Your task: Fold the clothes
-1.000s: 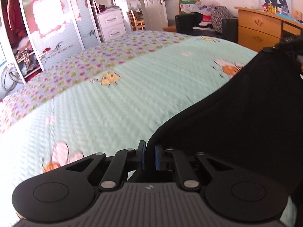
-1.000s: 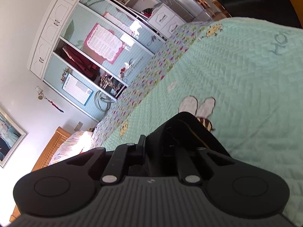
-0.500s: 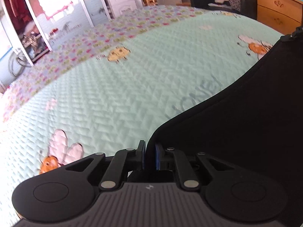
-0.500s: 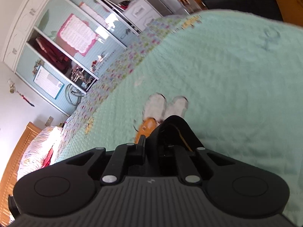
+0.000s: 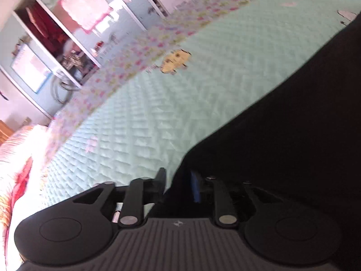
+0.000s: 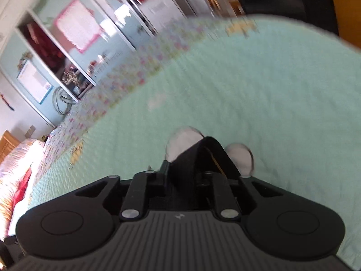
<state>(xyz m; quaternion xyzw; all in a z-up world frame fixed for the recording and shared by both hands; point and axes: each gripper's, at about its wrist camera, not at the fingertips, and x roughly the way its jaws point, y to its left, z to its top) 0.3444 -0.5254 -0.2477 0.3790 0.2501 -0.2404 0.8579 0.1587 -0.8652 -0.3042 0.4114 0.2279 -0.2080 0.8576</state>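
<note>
Left gripper (image 5: pixel 178 181): jaws opening, now spread, black garment (image 5: pixel 282 135) edge between them, draped right over the mint bedspread (image 5: pixel 203 90). Right gripper (image 6: pixel 182 171): jaws opening too, a fold of black garment (image 6: pixel 198 155) between; contact unclear. Wardrobe (image 6: pixel 56 45) far left.

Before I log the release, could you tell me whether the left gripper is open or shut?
Open and opening: the left gripper shows a clear gap between its fingers, with the black garment edge lying in that gap.

left gripper (image 5: pixel 178 184) jaws opening over mint quilted bedspread (image 5: pixel 191 94), black garment (image 5: pixel 282 135) edge lying between them
</note>
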